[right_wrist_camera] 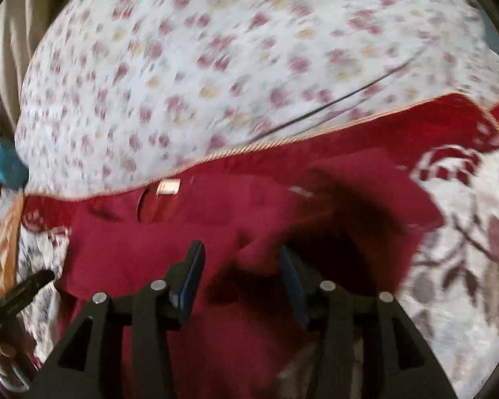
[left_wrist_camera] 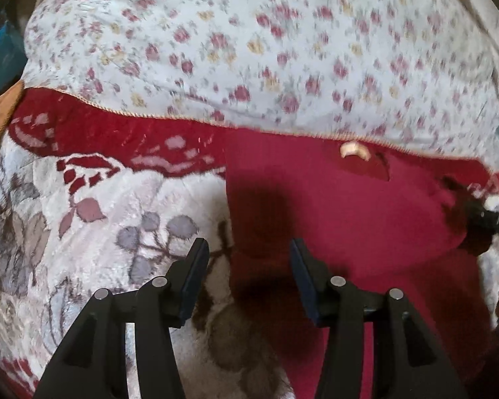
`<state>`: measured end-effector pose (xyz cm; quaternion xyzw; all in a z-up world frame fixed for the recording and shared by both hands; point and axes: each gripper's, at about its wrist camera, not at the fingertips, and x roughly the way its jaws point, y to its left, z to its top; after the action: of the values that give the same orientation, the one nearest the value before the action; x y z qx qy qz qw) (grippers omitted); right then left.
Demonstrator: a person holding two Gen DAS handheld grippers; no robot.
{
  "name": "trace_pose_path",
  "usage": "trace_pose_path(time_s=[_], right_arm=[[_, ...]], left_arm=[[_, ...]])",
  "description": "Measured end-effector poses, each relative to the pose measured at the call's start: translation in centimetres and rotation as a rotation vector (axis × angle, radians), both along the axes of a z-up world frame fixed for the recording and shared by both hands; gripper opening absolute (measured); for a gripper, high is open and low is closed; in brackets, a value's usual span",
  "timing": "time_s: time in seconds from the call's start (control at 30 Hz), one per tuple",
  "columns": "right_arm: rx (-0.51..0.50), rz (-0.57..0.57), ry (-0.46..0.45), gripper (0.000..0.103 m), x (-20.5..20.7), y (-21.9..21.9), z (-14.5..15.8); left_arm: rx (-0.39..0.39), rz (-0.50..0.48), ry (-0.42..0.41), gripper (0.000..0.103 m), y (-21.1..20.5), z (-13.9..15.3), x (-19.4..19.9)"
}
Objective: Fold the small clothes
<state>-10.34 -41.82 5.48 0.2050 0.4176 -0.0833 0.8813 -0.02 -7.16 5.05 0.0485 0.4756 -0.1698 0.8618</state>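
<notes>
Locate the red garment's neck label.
The label sits at the garment's far edge, just under the floral sheet's piped hem: right of centre in the left wrist view, left of centre in the right.

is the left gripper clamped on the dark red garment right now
No, the left gripper is open, its fingers spread apart over the edge of the dark red fabric garment with nothing pinched between them.

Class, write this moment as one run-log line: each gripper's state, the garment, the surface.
left gripper: open, over garment's edge | right gripper: open, above garment | red garment: spread, collar label showing | surface: patterned blanket
</notes>
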Motion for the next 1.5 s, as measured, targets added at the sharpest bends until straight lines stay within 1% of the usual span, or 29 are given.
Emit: trace_pose_path(time_s=[0.07, 0.1, 0.17, 0.27, 0.3, 0.37, 0.4, 0.43, 0.5, 0.53, 0.6, 0.67, 0.73, 0.77, 0.8, 0.83, 0.87, 0.93, 1.0, 1.03, 1.07, 1.1, 1.17, 1.2, 1.27, 1.33, 1.43, 1.47, 1.5], right_arm=[[-0.062, -0.011, 0.076, 0.045, 1.0, 0.0, -1.6], [-0.077, -0.020, 0.118, 0.036, 1.1, -0.3, -2.3], [-0.068, -0.033, 0.118, 0.035, 0.4, -1.0, -2.1], [-0.093, -0.058, 0.103, 0.035, -2.0, -1.8, -0.6], [-0.086, -0.071, 0.098, 0.041, -2.8, -2.0, -0.2], [-0.046, -0.118, 0.063, 0.044, -4.4, -3.2, 0.7], [-0.023, -0.124, 0.035, 0.048, -4.5, -3.9, 1.1], [-0.007, -0.126, 0.002, 0.055, -4.6, -4.2, 1.8], [-0.027, -0.121, -0.019, 0.064, -4.0, -4.0, 2.5], [-0.047, -0.096, -0.022, 0.069, -2.9, -3.4, 2.6], [-0.101, -0.002, 0.008, 0.077, -0.1, -2.1, 2.1], [-0.179, 0.058, 0.079, 0.077, 2.6, -1.6, 0.6], [-0.221, 0.125, 0.127, 0.076, 4.3, -1.5, -1.1], [-0.226, 0.161, 0.137, 0.072, 4.6, -1.4, -1.7], [-0.238, 0.214, 0.151, 0.046, 4.8, -1.1, -2.1], [-0.249, 0.242, 0.160, 0.010, 4.9, -0.8, -2.2], [-0.262, 0.251, 0.157, 0.006, 4.8, -0.7, -2.0], [-0.274, 0.229, 0.105, 0.005, 4.3, -0.8, -1.0], [-0.299, 0.194, 0.050, 0.005, 4.2, -1.0, 0.1], [-0.324, 0.158, 0.031, 0.000, 4.4, -1.0, 0.2], [-0.345, 0.133, 0.031, 0.000, 4.6, -1.0, 0.0], [-0.345, 0.122, 0.042, 0.000, 5.0, -1.1, -0.5], [-0.264, 0.113, 0.104, 0.008, 4.8, -2.0, -1.7], [-0.229, 0.104, 0.108, 0.012, 4.3, -2.1, -1.8], [-0.190, 0.091, 0.044, 0.023, 2.4, -1.7, -0.9], [-0.195, 0.090, 0.017, 0.054, 0.7, -1.6, -0.7], [-0.213, 0.114, 0.166, 0.055, 0.5, -2.0, -3.3], [-0.192, 0.116, 0.176, 0.055, 0.1, -2.4, -3.5], [-0.168, 0.104, 0.147, 0.054, -0.5, -3.0, -2.8]], left_arm=[[0.039, 0.005, 0.021, 0.029, -0.2, -1.2, 0.3], [0.029, 0.010, 0.027, 0.029, -0.1, -1.4, 0.4], [0.010, 0.018, 0.034, 0.029, 0.3, -1.3, 0.5], [0.005, 0.033, 0.028, 0.029, 0.5, -0.9, 0.5], [0.000, 0.036, 0.026, 0.029, 0.5, -0.7, 0.4], [-0.029, 0.029, 0.013, 0.029, 0.4, -0.2, 0.1], [-0.045, 0.021, 0.001, 0.029, 0.3, 0.2, -0.1], [-0.060, 0.011, -0.013, 0.029, 0.2, 0.6, -0.4], [-0.083, -0.013, -0.046, 0.029, -0.2, 1.3, -1.0], [-0.091, -0.024, -0.055, 0.029, -0.4, 1.5, -1.1], [-0.097, -0.055, -0.054, 0.029, -1.0, 1.6, -1.3], [-0.077, -0.062, -0.044, 0.029, -1.4, 1.2, -1.1], [-0.069, -0.061, -0.031, 0.029, -1.7, 0.9, -0.9], [-0.070, -0.062, -0.024, 0.029, -1.7, 0.7, -0.8], [-0.070, -0.063, -0.022, 0.029, -1.7, 0.6, -0.8], [-0.070, -0.063, -0.023, 0.029, -1.7, 0.5, -0.8], [-0.070, -0.066, -0.026, 0.029, -1.9, 0.6, -0.8], [-0.074, -0.073, -0.034, 0.029, -2.2, 0.6, -0.9], [-0.073, -0.086, -0.041, 0.029, -2.7, 0.6, -1.1], [-0.068, -0.096, -0.040, 0.029, -3.1, 0.5, -1.2], [-0.056, -0.105, -0.037, 0.029, -3.4, 0.3, -1.2], [-0.045, -0.110, -0.035, 0.029, -3.7, 0.2, -1.3], [-0.040, -0.124, -0.036, 0.029, -4.1, 0.1, -1.6], [-0.041, -0.135, -0.039, 0.029, -4.3, 0.2, -1.8], [-0.033, -0.149, -0.051, 0.029, -4.7, 0.3, -2.1], [-0.020, -0.156, -0.050, 0.029, -5.0, 0.2, -2.1], [-0.021, -0.151, -0.038, 0.029, -5.1, 0.0, -2.2], [-0.026, -0.150, -0.039, 0.029, -4.9, 0.2, -2.3], [-0.030, -0.150, -0.041, 0.029, -4.8, 0.3, -2.3]])
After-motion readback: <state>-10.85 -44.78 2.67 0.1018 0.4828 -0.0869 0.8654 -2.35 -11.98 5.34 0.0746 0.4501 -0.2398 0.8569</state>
